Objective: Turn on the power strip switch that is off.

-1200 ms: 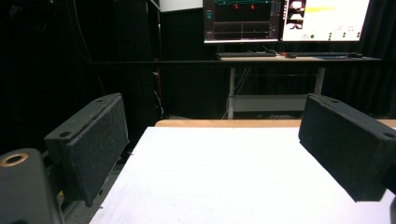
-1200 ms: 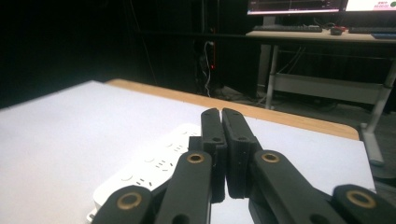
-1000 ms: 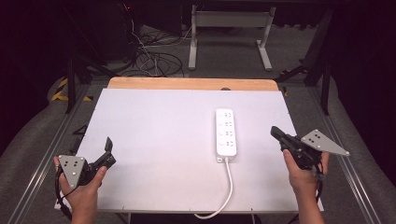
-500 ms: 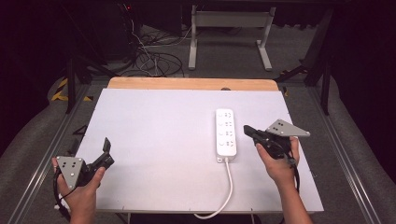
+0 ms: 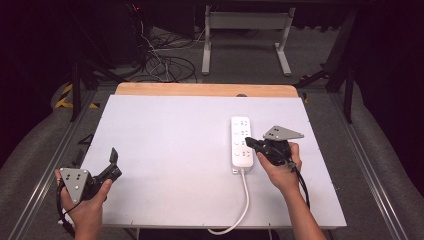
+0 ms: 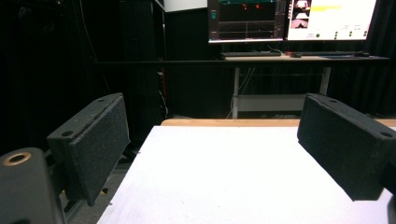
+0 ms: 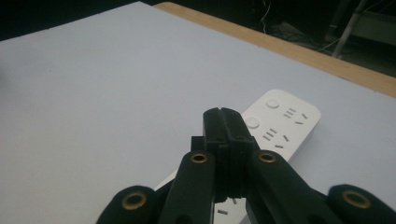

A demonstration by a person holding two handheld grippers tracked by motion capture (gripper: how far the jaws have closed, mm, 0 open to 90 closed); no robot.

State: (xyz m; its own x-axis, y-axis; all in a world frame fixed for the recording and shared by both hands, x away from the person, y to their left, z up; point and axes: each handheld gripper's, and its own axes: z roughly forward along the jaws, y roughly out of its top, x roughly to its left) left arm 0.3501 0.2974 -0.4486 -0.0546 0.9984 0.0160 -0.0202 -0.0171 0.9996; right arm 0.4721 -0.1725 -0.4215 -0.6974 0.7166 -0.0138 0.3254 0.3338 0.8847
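From the high view, a white power strip [image 5: 241, 141] is lying on the white table [image 5: 175, 140], right of the middle, with its long side running away from the person. Its white cord [image 5: 242, 200] is trailing off the near end and curling down over the table's near edge. The right hand [image 5: 281, 167] is holding the right gripper [image 5: 250, 143] so that its tip is sitting at the strip's right edge, over the nearer sockets; whether it is touching the strip cannot be told from here. The left hand [image 5: 86, 196] is holding the left gripper [image 5: 113, 161] at the table's near left corner, well apart from the strip. A wooden strip [image 5: 205, 89] is showing along the far edge of the table, and cables are lying on the floor beyond it.

In the left gripper view, the left gripper [image 6: 212, 149] is pointing across the bare table [image 6: 224, 177] with its two black jaws standing wide apart and nothing between them. Lit monitors [image 6: 289, 19] are glowing on a desk in the dark background.

In the right gripper view, the right gripper [image 7: 221, 112] is showing its jaws pressed together with nothing between them. They are hovering over the power strip [image 7: 285, 122], whose round buttons and socket slots are showing just past and to the right of the tip.
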